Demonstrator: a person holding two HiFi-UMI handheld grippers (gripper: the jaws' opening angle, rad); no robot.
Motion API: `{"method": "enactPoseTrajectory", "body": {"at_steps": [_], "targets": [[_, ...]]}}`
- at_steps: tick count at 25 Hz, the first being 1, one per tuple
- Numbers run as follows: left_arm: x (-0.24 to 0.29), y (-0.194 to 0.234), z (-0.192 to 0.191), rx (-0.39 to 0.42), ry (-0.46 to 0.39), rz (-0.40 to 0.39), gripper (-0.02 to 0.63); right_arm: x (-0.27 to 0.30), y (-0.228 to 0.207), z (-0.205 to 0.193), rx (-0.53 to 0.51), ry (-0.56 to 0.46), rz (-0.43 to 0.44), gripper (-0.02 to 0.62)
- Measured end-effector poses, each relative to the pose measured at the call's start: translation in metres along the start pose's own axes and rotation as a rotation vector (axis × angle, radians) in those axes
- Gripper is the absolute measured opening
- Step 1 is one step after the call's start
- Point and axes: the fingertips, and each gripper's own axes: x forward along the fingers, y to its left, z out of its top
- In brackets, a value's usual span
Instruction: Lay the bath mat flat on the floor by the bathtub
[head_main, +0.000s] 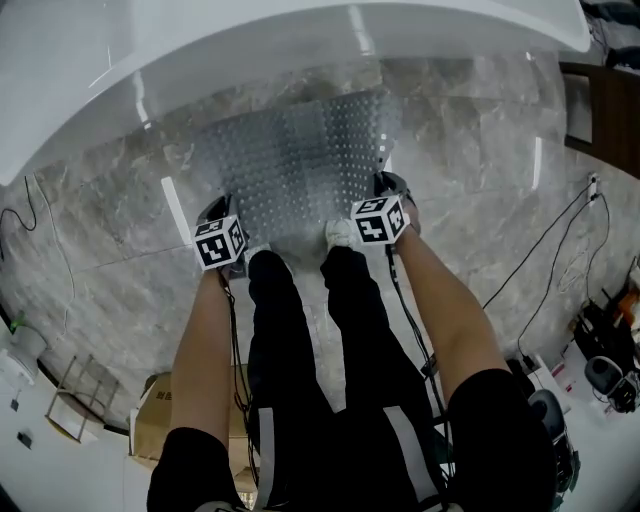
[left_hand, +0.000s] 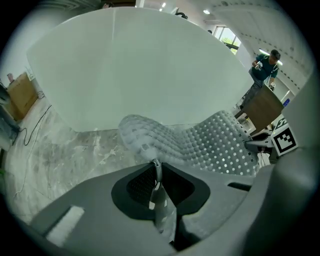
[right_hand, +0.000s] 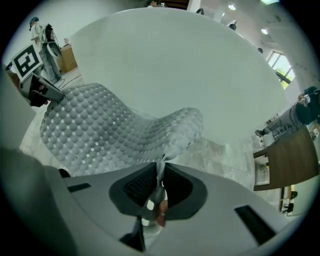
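A person stands on a grey marbled floor (head_main: 470, 140), black-trousered legs (head_main: 300, 340) and one white shoe (head_main: 340, 233) at the bottom of the head view, a gripper in each hand pointing steeply down.

The left gripper (head_main: 218, 222), at 11 o'clock from the shoe, has its jaws clamped on the near left corner of the bath mat (head_main: 300, 165). In the left gripper view the thin perforated edge runs straight between the two pads. The right gripper (head_main: 385, 205), at 1 o'clock, has its jaws closed on the near right corner in the same way, a fold of mat pinched between them.

The mat, pale grey and covered in small bumps and holes, stretches away from the grippers toward 12 o'clock. Its near edge spans the two grippers just ahead of the shoe. In both gripper views the sheet humps and curls at the held corners instead of lying flat. Its far edge runs close to the foot of the white bathtub (head_main: 250, 50), whose curved wall sweeps across the whole top of the head view; whether the two touch cannot be told.

Bare floor lies on both sides of the mat, at 9 and 3 o'clock. Farther right, dark cables (head_main: 545, 250) trail across the floor. A cardboard box (head_main: 150, 420) sits behind the person at 7 o'clock.
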Motion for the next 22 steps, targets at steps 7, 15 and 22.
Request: {"method": "enactPoseTrajectory", "body": {"at_steps": [7,15,22], "targets": [[0.053,0.031,0.005,0.054,0.023,0.051,0.043,0.072,0.015,0.006,-0.108,0.056,0.012,0.046],[0.117,0.060,0.010,0.151,0.040,0.110,0.049,0.143,0.035,0.021,-0.116,0.055,0.005,0.046],[0.165,0.102,-0.012,0.183,0.106,0.166,0.057,0.199,0.029,0.000,-0.062,0.131,-0.039,0.048]]}}
